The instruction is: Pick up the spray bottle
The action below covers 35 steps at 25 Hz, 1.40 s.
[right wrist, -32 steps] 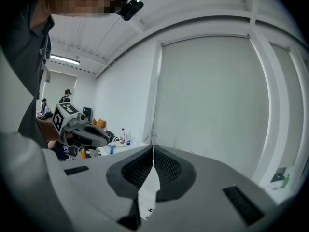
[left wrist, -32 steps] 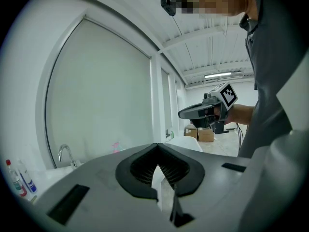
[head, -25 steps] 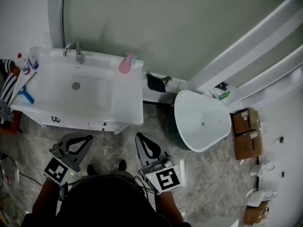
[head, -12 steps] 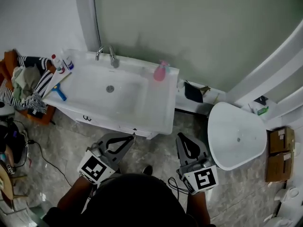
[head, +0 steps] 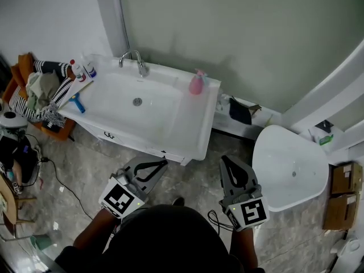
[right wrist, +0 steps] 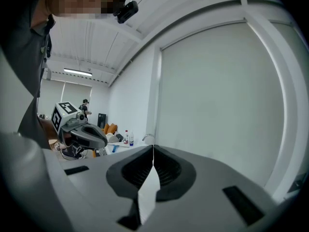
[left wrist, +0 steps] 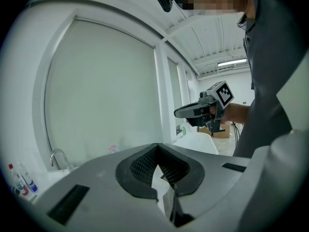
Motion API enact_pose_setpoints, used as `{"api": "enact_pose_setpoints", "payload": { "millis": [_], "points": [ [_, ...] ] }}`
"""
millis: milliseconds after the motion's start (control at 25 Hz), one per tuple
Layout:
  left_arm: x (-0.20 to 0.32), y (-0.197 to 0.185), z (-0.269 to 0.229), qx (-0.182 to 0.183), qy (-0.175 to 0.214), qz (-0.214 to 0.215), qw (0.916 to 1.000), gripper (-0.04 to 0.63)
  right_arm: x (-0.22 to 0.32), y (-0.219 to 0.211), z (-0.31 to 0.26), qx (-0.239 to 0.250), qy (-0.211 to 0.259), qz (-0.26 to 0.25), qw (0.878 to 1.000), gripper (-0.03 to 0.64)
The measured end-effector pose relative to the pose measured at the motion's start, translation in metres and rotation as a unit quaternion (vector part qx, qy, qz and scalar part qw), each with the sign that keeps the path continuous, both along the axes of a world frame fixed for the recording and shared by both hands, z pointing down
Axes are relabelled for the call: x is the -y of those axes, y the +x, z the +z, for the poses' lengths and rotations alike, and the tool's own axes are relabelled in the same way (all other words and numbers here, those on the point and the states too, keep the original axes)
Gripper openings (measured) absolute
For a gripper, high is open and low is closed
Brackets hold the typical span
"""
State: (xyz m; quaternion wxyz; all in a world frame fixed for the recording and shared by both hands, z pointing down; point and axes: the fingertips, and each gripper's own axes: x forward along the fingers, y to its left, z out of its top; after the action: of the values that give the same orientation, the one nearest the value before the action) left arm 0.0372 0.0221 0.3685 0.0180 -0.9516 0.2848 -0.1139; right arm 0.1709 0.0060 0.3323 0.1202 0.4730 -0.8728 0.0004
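My left gripper [left wrist: 157, 146] has its jaws pressed together at the tips with nothing between them. The right gripper [right wrist: 153, 148] is the same, closed and empty. From the head view I hold both over the marbled floor [head: 193, 172], side by side and apart, pointing toward the front edge of the white sink cabinet [head: 170, 148].

The spray bottle [head: 196, 83] is pink and stands upright on the sink's back right corner by the wall, well apart from both grippers. The basin shows me only its drain [head: 137, 101], with the faucet [head: 136, 62] rising behind it. Two small bottles [head: 74, 70] stand on the back left corner, and a blue-handled tool [head: 78, 102] lies on the left ledge. To the right, a white tub [head: 259, 152] likewise shows just a drain, and cardboard boxes [head: 343, 178] sit beyond it.

The left gripper view catches the pink bottle as a faint spot beyond the jaw tips, with the right gripper out to one side. The right gripper view gives me the faucet and the two bottles past the left gripper, but I cannot find the pink bottle there. Only the head view shows the heap of clothes [head: 37, 92] left of the sink and the dark bag [head: 239, 110] on the low ledge between sink and tub.

Open floor lies between the jaw tips and the cabinet front. A cable [head: 60, 178] trails across the floor on the left.
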Motion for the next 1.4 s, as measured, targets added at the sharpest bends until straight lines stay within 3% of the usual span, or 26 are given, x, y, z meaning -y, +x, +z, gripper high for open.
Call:
{"api": "enact_pose_setpoints", "payload": {
  "millis": [520, 800, 1400],
  "points": [
    [-0.009, 0.043, -0.003, 0.008, 0.010, 0.017, 0.9998, 0.004, -0.005, 0.044, 0.012, 0.017, -0.010, 0.018, 1.000, 0.009],
    [0.007, 0.024, 0.000, -0.002, 0.001, 0.030, 0.9995, 0.003, 0.004, 0.026, 0.010, 0.013, -0.006, 0.029, 0.999, 0.009],
    [0.066, -0.061, -0.003, -0.021, -0.005, 0.075, 0.9970, 0.003, 0.046, -0.063, 0.000, -0.005, -0.003, 0.069, 0.998, 0.009]
  ]
}}
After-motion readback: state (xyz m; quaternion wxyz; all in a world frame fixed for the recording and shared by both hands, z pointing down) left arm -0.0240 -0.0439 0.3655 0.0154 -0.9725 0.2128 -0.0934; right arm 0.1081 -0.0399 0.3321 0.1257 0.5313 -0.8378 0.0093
